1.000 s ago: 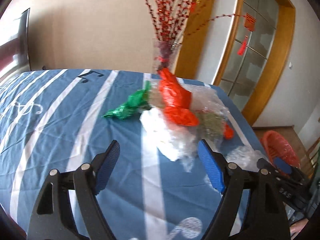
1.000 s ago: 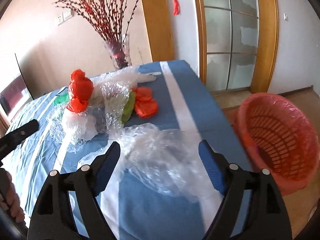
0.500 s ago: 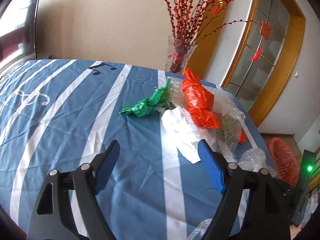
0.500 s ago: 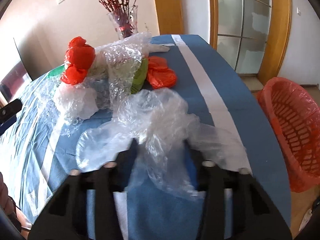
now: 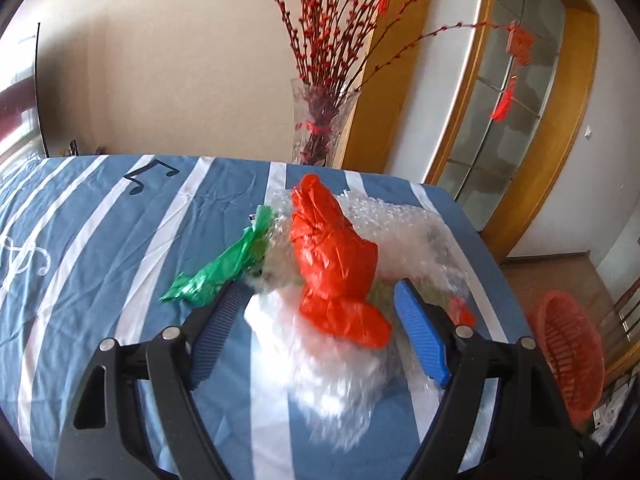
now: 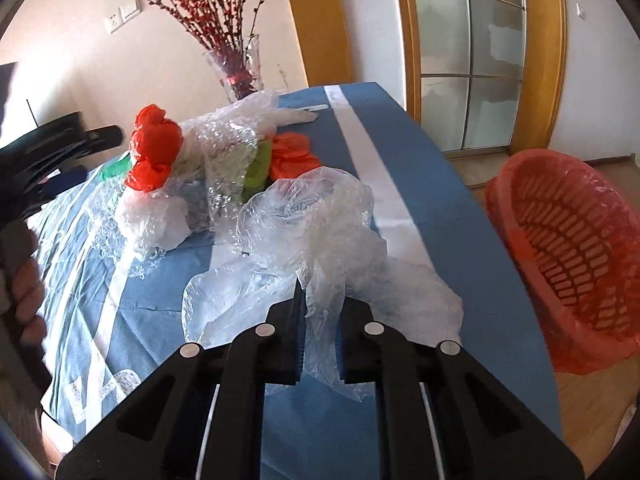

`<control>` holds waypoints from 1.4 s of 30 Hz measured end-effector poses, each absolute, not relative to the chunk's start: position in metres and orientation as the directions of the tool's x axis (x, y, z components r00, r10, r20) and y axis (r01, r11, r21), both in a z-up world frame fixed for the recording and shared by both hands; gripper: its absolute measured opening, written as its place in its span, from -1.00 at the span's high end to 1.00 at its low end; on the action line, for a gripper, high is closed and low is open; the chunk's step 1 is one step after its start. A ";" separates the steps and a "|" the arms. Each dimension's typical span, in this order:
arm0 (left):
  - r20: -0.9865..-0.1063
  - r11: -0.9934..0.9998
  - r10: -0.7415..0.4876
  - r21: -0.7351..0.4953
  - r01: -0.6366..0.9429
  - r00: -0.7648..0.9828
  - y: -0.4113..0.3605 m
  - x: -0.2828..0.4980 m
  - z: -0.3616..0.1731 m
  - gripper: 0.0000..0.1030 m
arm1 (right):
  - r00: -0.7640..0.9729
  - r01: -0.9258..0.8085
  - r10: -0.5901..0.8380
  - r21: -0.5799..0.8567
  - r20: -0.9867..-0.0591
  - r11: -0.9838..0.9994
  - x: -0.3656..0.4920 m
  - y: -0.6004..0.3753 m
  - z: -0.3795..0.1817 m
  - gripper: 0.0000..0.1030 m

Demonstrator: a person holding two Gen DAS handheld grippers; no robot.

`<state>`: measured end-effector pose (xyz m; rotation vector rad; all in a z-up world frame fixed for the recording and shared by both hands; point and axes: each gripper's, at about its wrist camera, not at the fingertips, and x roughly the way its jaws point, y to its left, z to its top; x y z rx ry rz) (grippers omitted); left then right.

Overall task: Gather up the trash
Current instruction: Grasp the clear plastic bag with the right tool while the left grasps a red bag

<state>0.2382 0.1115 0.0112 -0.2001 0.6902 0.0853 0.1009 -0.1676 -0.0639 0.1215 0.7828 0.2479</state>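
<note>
Clear, crinkled plastic film (image 6: pixel 316 236) is now pinched between the fingers of the right gripper (image 6: pixel 322 312), which a second ago stood wide apart over the same sheet — so the first piece of trash looks secured, its bulk still resting on the blue striped surface (image 6: pixel 420 152). The likely next move is a carry to the red mesh basket (image 6: pixel 576 248), which stands off the surface's edge to the right, lined with thin red plastic.

The left gripper (image 5: pixel 316 328) has pushed forward into the main pile; its blue pads are spread wide on either side of the red plastic bag (image 5: pixel 336 264) and the white bag (image 5: pixel 320 364) beneath it, closed on nothing yet. A green bag (image 5: pixel 224 268) lies just left of them, bubble wrap (image 5: pixel 400 224) behind.

A glass vase (image 5: pixel 320 128) of red-berried branches stands at the far edge, close behind the pile — a reach too deep could knock it. The trailing film may also drag across neighbouring scraps when lifted.
</note>
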 end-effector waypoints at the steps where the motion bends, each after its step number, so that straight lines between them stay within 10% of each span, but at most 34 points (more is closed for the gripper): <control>1: -0.647 0.976 0.010 -0.158 -0.147 0.763 0.112 0.243 0.010 -0.42 | 0.682 -0.174 0.266 0.202 -0.682 0.964 0.101 -0.169 -0.064 0.76; 19: -0.711 0.977 -0.057 -0.186 -0.108 0.700 0.100 0.283 -0.019 0.31 | 0.663 -0.161 0.278 0.230 -0.695 0.960 0.108 -0.178 -0.075 0.76; 42: -0.598 0.963 -0.247 -0.242 0.122 0.763 0.047 0.212 0.035 0.33 | 0.793 -0.083 0.189 0.205 -0.579 0.975 0.077 -0.222 -0.028 0.76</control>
